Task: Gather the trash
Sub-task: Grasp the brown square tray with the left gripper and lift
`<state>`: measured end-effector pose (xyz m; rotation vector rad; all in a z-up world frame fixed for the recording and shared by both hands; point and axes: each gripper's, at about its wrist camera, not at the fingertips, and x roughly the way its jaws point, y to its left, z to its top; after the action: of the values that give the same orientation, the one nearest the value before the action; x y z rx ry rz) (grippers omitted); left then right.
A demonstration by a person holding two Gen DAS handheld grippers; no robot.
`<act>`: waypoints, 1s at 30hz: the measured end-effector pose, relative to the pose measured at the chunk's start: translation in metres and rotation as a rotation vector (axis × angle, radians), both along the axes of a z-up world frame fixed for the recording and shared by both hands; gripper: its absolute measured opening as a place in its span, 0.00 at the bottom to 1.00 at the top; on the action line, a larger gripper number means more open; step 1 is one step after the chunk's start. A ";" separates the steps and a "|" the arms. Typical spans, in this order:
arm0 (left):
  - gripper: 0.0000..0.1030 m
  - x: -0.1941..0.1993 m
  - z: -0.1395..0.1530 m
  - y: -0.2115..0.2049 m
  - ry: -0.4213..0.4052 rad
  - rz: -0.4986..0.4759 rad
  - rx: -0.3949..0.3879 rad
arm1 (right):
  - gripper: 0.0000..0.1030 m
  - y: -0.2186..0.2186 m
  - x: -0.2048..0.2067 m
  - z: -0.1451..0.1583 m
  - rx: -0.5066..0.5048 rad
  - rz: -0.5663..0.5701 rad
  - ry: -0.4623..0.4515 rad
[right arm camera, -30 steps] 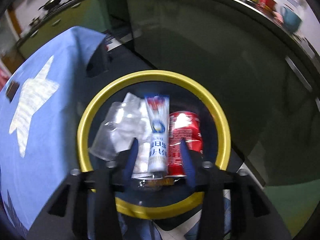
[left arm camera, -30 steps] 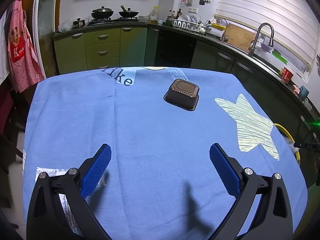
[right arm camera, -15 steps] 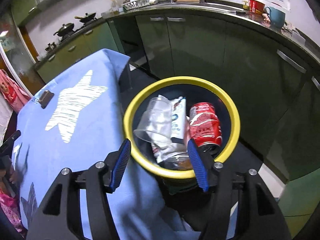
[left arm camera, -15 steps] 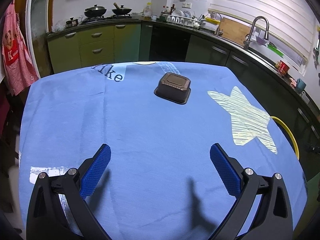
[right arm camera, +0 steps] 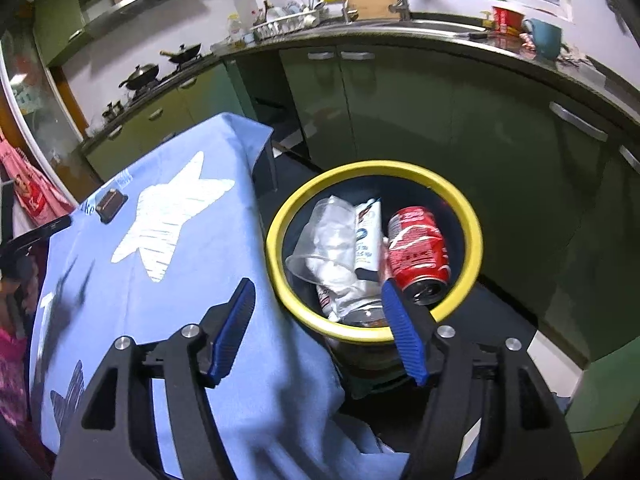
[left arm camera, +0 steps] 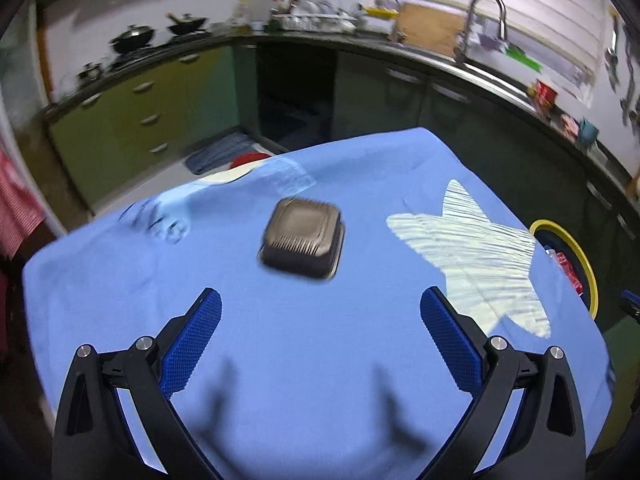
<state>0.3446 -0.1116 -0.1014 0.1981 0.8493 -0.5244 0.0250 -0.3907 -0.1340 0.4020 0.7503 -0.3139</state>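
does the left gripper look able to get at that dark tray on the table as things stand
Probably yes: the left gripper is open and empty, and only bare blue tablecloth lies between it and the upside-down dark tray ahead.

Motion-blurred dark tray (left arm camera: 303, 237); bin (left arm camera: 585, 258) half cut off behind the tablecloth (left arm camera: 320, 360) edge.

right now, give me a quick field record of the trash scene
table: blue cloth with pale star
left on table: dark tray, upside down
bin: yellow rim, beside table edge
in bin: red can, tube, clear cup
left gripper: open, empty, tray ahead of it
right gripper: jaws just opening, nothing between them, near bin
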 end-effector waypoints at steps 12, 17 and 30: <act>0.94 0.077 -0.038 -0.037 0.022 -0.082 0.097 | 0.61 -0.016 -0.010 0.005 0.001 -0.062 -0.012; 0.81 0.087 -0.044 -0.040 0.043 -0.091 0.101 | 0.61 -0.016 -0.005 0.000 0.012 -0.055 -0.002; 0.57 0.084 -0.046 -0.046 0.046 -0.112 0.099 | 0.61 -0.016 -0.004 0.001 0.010 -0.053 -0.004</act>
<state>0.4281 -0.1578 -0.1470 0.3267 0.9137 -0.5938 0.0208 -0.4064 -0.1334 0.4328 0.7382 -0.3588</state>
